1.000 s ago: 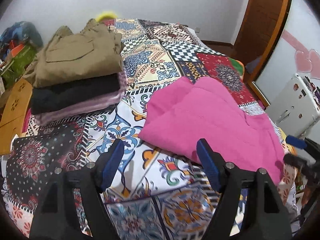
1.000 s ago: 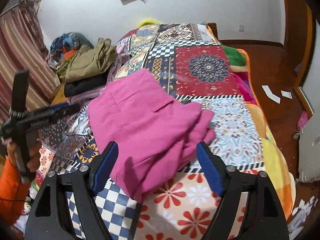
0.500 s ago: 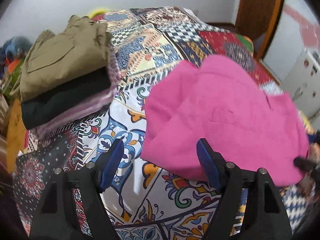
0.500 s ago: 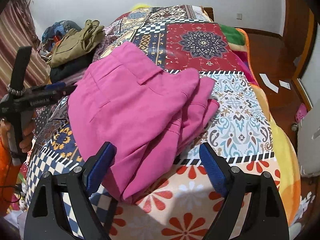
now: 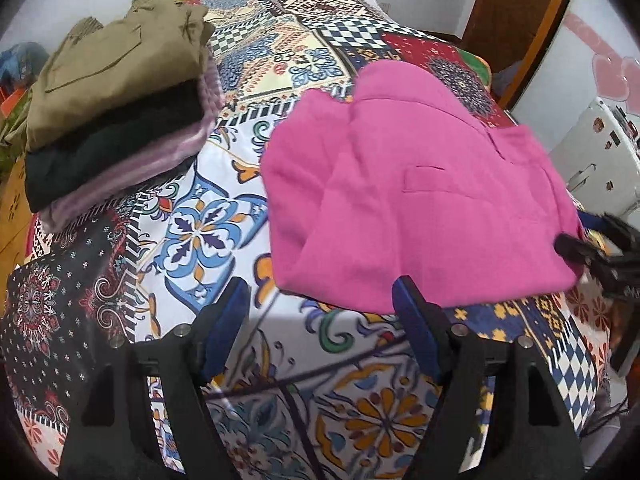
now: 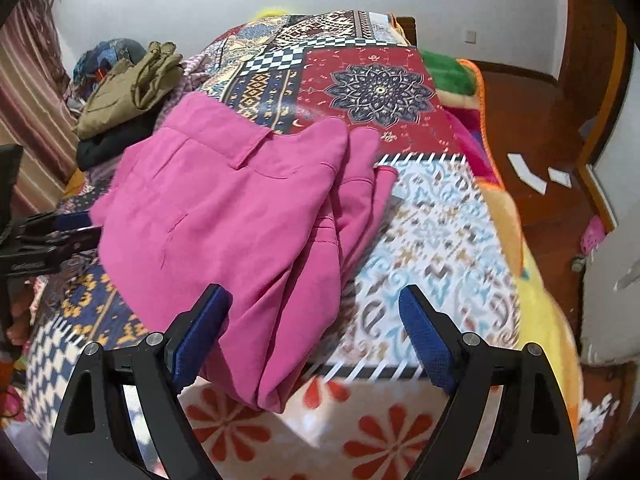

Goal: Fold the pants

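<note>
Pink pants lie roughly folded on the patterned bedspread, about in the middle of the bed's near part, with a back pocket slit facing up. Left of the pants, seen from the left gripper, stands a stack of folded clothes: an olive garment on top, a black one under it, a striped mauve one at the bottom. The left gripper hangs above the near edge of the pants, its jaws wide apart with nothing between them. The right gripper hangs over the other side of the pants, above the folded leg ends; its jaws are also wide apart and grip nothing, the blue pads clear of the cloth
</note>
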A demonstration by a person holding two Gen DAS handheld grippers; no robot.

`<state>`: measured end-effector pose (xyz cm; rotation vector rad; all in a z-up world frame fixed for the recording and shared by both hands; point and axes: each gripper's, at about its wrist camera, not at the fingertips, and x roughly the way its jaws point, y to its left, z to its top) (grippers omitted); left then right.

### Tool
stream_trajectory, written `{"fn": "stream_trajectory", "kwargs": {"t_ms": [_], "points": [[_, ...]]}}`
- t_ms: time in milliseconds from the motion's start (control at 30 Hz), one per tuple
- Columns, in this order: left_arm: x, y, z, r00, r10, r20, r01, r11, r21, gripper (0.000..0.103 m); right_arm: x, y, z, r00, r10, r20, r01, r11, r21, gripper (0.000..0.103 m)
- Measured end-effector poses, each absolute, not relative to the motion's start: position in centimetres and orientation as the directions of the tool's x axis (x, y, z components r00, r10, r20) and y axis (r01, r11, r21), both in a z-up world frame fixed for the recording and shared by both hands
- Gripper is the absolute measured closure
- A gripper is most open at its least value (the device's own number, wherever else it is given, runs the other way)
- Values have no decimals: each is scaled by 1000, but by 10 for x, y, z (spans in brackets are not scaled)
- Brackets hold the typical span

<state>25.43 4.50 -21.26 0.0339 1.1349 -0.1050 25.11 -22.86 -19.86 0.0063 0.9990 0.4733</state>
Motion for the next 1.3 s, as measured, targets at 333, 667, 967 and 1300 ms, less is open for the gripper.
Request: {"fn": "stream_trajectory", "kwargs": {"t_ms": [333,667,967,1300], "points": [[240,41,-189,471,-55,-881,145,989,15,29,273,-238,-192,438,374,-818,-382,900,208,18],[282,67,-165,505,-96,-858,107,993,-48,7,287,-235,-164,485,418,-768,-383,891,243,18],[313,58,-182,525,-86,-847,78,996,-53,7,303,-228,-189,438,404,-803,-370,895,249,17],[325,40,-191,495,-104,-863,146,989,-35,7,306,-227,-203,399,425,-813,-370,886,281,17]]}}
